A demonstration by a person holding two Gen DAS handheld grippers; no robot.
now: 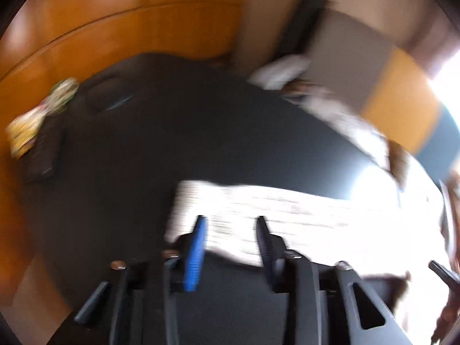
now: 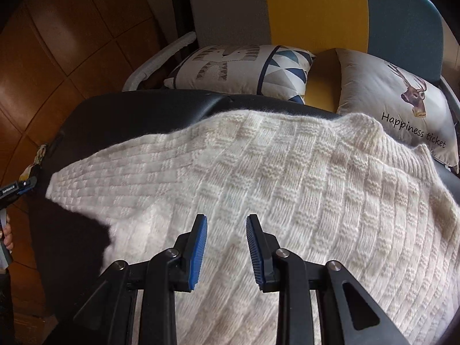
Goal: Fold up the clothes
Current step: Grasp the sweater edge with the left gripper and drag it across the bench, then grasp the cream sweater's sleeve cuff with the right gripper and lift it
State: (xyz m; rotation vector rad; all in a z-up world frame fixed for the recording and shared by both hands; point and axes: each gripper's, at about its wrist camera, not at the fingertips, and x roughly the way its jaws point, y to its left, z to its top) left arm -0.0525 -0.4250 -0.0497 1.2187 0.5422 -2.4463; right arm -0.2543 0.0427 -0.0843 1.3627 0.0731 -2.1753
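A cream knitted sweater (image 2: pixel 287 178) lies spread on a black padded surface (image 2: pixel 138 112), one sleeve stretched out to the left. My right gripper (image 2: pixel 226 218) hovers open over the sweater's body, nothing between its blue-padded fingers. The left wrist view is motion-blurred. There the sweater's sleeve (image 1: pixel 258 212) shows as a pale band across the black surface (image 1: pixel 172 132). My left gripper (image 1: pixel 231 220) is open above the sleeve's end, its fingers well apart. The left gripper's tip (image 2: pixel 17 188) also shows at the left edge of the right wrist view, held by a hand (image 2: pixel 7 234).
Two printed cushions (image 2: pixel 241 69) (image 2: pixel 402 95) rest on a grey, yellow and teal sofa (image 2: pixel 313 8) behind the surface. A dark remote (image 1: pixel 43 155) and a colourful packet (image 1: pixel 34 120) lie at the far left. Brown tiled floor (image 2: pixel 72 43) surrounds the surface.
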